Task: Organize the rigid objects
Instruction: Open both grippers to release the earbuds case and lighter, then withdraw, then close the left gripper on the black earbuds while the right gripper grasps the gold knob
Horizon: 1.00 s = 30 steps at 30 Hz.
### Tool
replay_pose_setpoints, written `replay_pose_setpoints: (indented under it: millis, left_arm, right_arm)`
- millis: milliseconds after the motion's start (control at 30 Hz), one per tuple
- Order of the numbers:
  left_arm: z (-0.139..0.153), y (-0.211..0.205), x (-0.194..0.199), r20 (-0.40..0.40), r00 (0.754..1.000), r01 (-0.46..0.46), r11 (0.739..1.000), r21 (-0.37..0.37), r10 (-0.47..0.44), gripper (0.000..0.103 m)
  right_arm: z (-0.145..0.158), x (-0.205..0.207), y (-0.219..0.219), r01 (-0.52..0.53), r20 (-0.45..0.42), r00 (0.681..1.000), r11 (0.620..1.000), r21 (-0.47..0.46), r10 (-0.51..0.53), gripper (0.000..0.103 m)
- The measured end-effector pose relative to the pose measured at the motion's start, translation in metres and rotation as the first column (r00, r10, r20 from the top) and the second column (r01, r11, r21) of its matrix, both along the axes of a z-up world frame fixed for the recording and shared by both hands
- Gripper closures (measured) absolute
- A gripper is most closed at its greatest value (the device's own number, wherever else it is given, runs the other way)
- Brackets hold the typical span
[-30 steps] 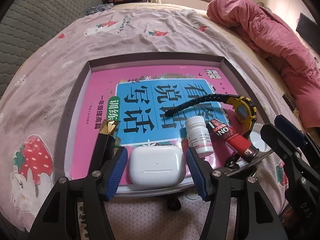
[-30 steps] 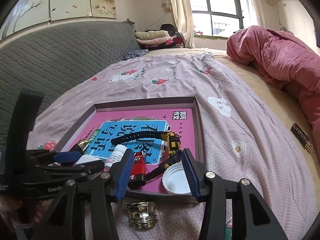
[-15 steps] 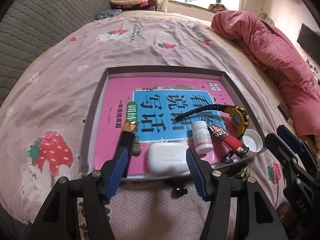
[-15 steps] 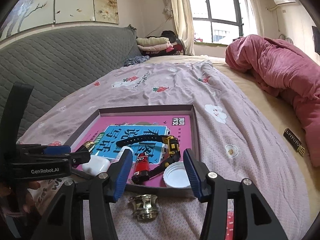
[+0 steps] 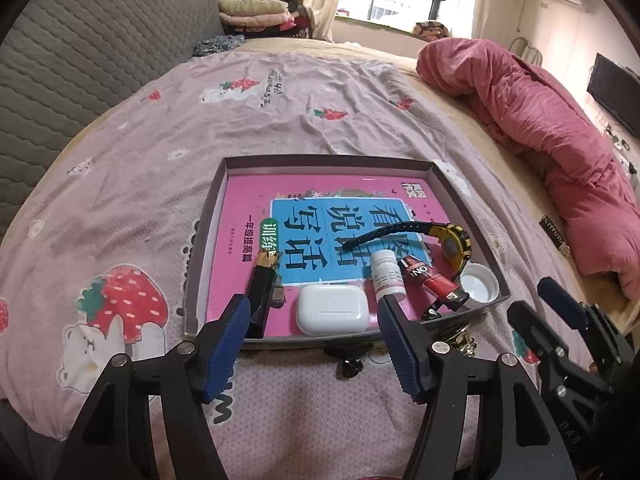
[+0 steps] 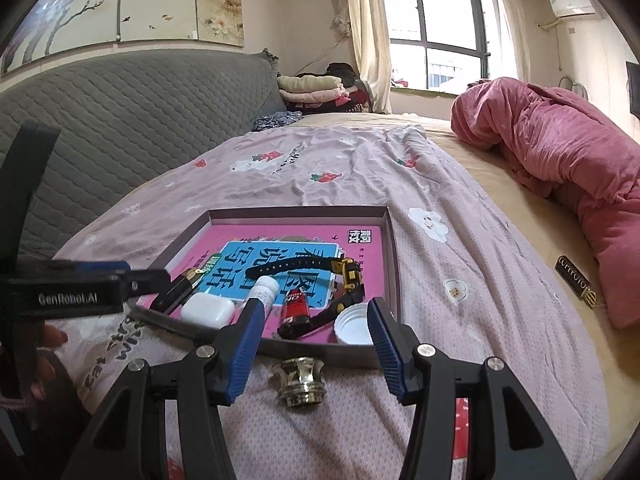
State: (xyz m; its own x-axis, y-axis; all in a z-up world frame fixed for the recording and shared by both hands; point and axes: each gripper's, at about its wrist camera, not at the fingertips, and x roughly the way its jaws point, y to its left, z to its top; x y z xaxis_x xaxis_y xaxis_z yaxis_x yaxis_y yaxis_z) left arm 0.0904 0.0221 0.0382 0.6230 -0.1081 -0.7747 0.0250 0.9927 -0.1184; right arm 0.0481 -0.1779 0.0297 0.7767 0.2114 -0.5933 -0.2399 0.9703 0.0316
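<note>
Two grippers hover at the near edge of a shallow tray on the bed: left gripper opening, right gripper spread, both empty. Inside lie a pink book, watch, white earbud case and pill bottle; a brass fitting sits just outside.

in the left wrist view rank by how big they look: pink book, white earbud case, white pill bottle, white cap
1. pink book, by far the largest
2. white earbud case
3. white pill bottle and white cap: these look about alike, so I won't rank them. The case lies nearest the camera, which flatters it somewhat.
</note>
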Motion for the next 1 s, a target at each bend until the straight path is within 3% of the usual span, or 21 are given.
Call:
replay_pose_setpoints:
  millis: [333,1000]
  left_arm:
    - [-0.008,0.002,-0.016,-0.022,1.0,0.012,1.0,0.01,-0.012,0.034]
    - [-0.055,-0.011,-0.025,-0.14,0.988,0.062,0.998,0.013,-0.059,0.034]
  right_arm:
    - [-0.003,-0.012,0.0,0.006,-0.035,0.999,1.0,-0.018,-0.007,0.05]
    - [-0.027,-0.014,0.006,-0.033,-0.129,0.991,0.998,-0.052,0.026,0.05]
